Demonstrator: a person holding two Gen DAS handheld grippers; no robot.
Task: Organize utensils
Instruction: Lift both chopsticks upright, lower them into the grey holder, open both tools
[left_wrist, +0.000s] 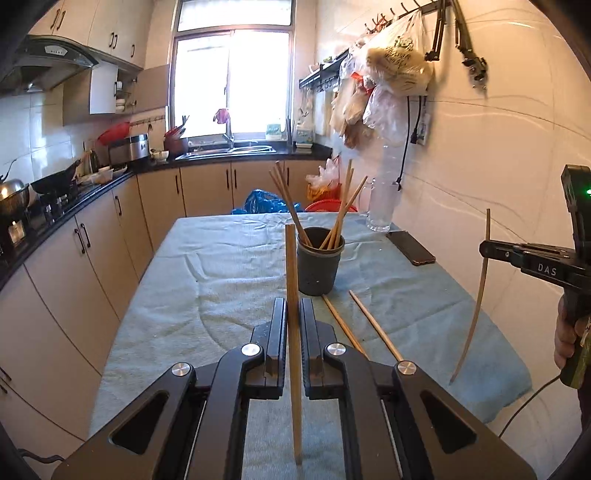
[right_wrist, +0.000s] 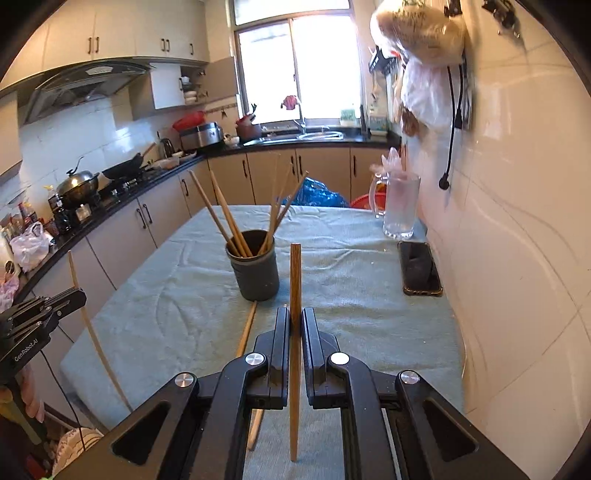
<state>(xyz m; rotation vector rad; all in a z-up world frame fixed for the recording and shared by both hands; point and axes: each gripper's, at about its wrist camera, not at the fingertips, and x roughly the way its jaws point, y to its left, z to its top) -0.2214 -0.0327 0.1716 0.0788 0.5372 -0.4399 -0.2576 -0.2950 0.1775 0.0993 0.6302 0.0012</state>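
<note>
My left gripper (left_wrist: 293, 302) is shut on a wooden chopstick (left_wrist: 290, 258) that stands upright between its fingers, above the green cloth. Just beyond it a dark cup (left_wrist: 320, 266) holds several chopsticks. Two loose chopsticks (left_wrist: 341, 325) lie on the cloth in front of the cup. My right gripper (right_wrist: 295, 311) is shut on another upright chopstick (right_wrist: 294, 280), to the right of the cup (right_wrist: 256, 267). One loose chopstick (right_wrist: 246, 332) shows on the cloth. Each view shows the other gripper at its edge, the right gripper (left_wrist: 484, 248) and the left gripper (right_wrist: 80, 295).
A black phone (right_wrist: 421, 267) lies near the wall, with a glass mug (right_wrist: 400, 206) behind it. The cloth-covered table (left_wrist: 221, 258) has kitchen cabinets (left_wrist: 92, 240) to its left and a tiled wall (left_wrist: 480, 147) to its right. A hand (left_wrist: 567, 339) holds the right tool.
</note>
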